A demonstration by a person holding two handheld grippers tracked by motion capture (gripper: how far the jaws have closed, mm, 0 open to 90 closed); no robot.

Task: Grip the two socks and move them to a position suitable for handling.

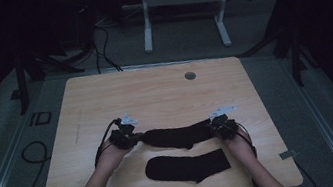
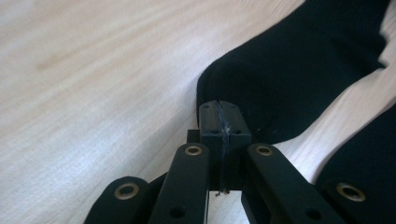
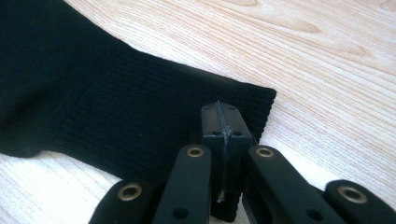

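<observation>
Two black socks on wooden worktop. Far sock stretched flat between tongs: left tongs clamped on toe end, right tongs clamped on cuff. Near sock flat, just beside far sock.

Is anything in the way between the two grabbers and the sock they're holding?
No. The left gripper and the right gripper are each already shut on an end of the far sock, jaws pressed together on the fabric. The near sock lies apart, closer to the person, on the table.
</observation>
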